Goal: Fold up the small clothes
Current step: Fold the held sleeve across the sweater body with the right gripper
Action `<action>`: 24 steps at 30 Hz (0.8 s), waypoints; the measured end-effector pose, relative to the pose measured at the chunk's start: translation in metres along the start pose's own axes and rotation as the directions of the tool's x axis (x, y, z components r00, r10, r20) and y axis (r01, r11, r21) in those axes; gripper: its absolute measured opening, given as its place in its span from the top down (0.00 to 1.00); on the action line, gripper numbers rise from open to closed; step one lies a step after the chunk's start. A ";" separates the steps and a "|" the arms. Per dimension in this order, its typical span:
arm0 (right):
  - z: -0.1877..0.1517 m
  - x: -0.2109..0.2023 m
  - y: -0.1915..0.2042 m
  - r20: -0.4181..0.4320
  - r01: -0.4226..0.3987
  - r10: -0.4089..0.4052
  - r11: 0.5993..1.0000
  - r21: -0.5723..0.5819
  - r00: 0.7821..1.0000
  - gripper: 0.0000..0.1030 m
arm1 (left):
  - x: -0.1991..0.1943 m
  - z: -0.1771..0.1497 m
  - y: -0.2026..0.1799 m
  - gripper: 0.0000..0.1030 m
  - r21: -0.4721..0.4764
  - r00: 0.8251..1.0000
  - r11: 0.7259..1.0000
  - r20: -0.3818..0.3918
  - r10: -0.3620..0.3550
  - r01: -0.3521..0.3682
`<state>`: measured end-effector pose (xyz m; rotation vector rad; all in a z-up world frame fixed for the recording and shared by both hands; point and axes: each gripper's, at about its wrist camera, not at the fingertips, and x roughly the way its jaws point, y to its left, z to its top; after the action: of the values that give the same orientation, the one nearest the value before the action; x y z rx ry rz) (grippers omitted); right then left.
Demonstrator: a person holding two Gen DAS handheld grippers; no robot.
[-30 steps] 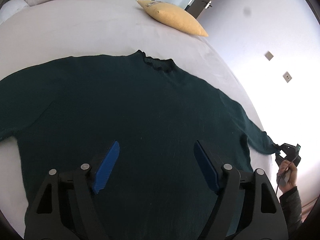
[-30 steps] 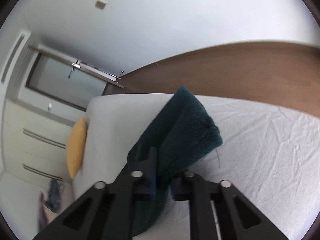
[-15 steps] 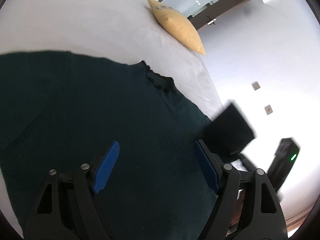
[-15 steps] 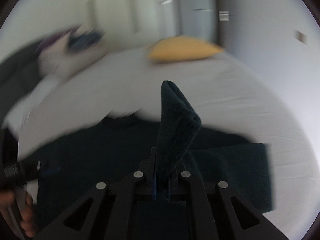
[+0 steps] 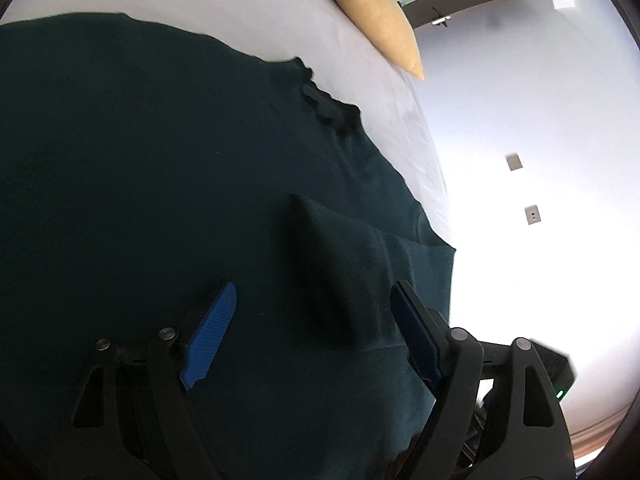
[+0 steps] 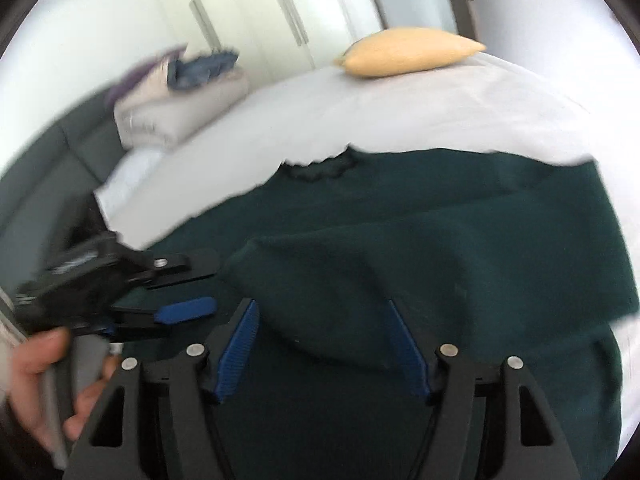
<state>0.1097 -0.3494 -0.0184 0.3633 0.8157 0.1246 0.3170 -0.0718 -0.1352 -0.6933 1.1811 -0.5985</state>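
A dark green sweater (image 5: 160, 184) lies flat on the white bed (image 5: 248, 8), neckline (image 6: 320, 166) toward the pillow. Its right sleeve (image 6: 380, 276) is folded across the body, seen as a raised flap (image 5: 340, 272) in the left wrist view. My right gripper (image 6: 322, 344) hovers over the sleeve end with its jaws opening; the cuff lies between the blue pads (image 6: 236, 344), which do not press it. My left gripper (image 5: 312, 332) hangs low over the sweater's body, its jaws wide, still opening a little, nothing between them. It also shows in the right wrist view (image 6: 210, 282), held by a hand (image 6: 40, 364).
A yellow pillow (image 6: 408, 50) lies at the bed's far end. A pile of bedding and clothes (image 6: 180, 92) sits on the left by a grey sofa (image 6: 40, 168). The bed's edge (image 5: 436, 184) runs close to the wall with sockets (image 5: 532, 214).
The right gripper carried the sleeve from the bed's edge across onto the sweater's body and let it go. The left gripper sank closer to the sweater and rolled.
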 end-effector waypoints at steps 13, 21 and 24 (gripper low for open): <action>-0.023 -0.028 -0.073 0.055 -0.125 0.112 0.929 0.350 0.992 0.32 | 0.055 -0.009 -0.042 0.71 0.107 0.990 0.987 -0.066 0.127 -0.119; -0.020 -0.027 -0.107 0.097 -0.199 0.174 0.829 0.523 0.980 0.32 | -0.003 0.013 -0.045 0.94 0.118 0.992 0.991 0.117 0.042 -0.056; -0.013 -0.028 -0.119 0.137 -0.220 0.172 0.783 0.582 0.976 0.28 | -0.029 0.021 -0.047 0.94 0.134 0.978 0.990 0.205 0.026 -0.055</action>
<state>0.0779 -0.4639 -0.0507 1.0503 0.7246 0.0438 0.3264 -0.0774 -0.0765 -0.5955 0.9519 -0.5561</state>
